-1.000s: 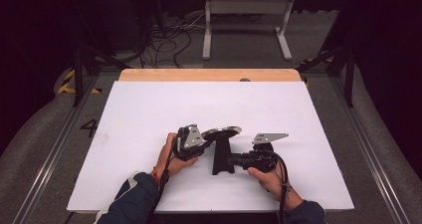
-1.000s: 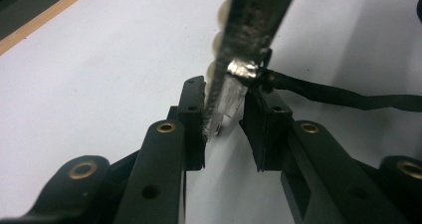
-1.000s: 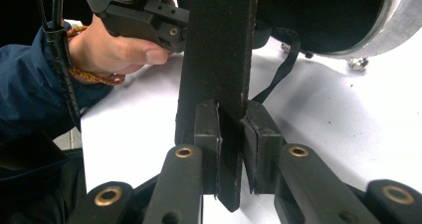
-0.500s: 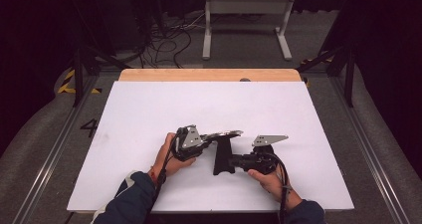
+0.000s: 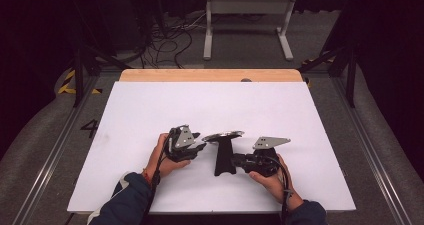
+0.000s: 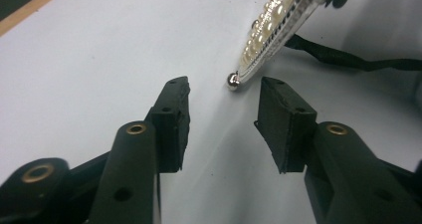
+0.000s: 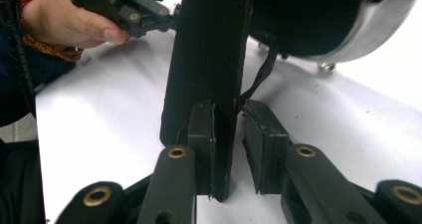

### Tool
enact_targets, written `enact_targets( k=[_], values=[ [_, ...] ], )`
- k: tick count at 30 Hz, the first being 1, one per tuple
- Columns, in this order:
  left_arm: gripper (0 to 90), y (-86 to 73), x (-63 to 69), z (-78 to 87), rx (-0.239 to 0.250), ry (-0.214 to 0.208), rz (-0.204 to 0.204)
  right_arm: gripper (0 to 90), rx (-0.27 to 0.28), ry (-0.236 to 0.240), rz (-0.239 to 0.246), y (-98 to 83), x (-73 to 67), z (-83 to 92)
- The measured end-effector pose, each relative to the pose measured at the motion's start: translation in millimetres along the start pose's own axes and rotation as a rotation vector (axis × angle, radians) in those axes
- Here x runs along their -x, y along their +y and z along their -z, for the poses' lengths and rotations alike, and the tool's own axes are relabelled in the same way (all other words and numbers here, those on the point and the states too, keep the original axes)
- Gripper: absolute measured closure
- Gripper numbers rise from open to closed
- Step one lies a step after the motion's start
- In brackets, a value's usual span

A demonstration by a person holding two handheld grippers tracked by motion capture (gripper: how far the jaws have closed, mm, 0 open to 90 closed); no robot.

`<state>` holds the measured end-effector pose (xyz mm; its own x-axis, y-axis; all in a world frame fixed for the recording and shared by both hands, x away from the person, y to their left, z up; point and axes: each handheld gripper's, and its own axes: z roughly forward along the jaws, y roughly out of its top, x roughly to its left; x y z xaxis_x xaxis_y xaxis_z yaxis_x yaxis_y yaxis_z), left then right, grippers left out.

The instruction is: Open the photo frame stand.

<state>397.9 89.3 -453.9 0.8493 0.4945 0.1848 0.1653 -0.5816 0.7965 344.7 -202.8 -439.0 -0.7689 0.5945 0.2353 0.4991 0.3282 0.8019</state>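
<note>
On the white surface (image 5: 150,110), near its front edge, a shiny round mirror (image 5: 223,134) stood on a black stand (image 5: 224,157). It seemed one side was being held firm so the other could tip the mirror top.

The left hand-held gripper (image 5: 200,146) sat just beside the mirror's pearly rim (image 6: 271,22). Its jaws had just been opening; they were spread apart, with only the rim's little knob near the gap and nothing pinched.

The right hand-held gripper (image 5: 239,161) pinched the black stand (image 7: 209,59), its jaws having just loosened a little. Its pads (image 7: 201,129) still touched the stand's thin edge.
</note>
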Motion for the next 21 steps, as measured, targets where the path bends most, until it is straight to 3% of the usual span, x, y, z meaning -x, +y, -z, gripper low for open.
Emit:
enact_targets(
  k=[7,12,18,21],
  values=[
    [43.1,1.9,-1.2,9.4,0.018,0.012,0.014,75.8,0.043,-0.081,0.071,2.7,-8.6,12.0],
    [38.9,4.4,1.0,14.8,0.035,0.005,0.011,89.8,0.085,-0.156,0.126,5.7,-20.3,16.7],
    [37.2,6.1,-0.5,18.6,0.055,-0.034,0.036,90.0,0.156,-0.184,0.144,6.6,-32.7,18.9],
    [36.3,6.7,0.9,18.4,0.051,-0.047,0.023,90.0,0.177,-0.196,0.167,7.2,-40.0,17.8]
  ],
)
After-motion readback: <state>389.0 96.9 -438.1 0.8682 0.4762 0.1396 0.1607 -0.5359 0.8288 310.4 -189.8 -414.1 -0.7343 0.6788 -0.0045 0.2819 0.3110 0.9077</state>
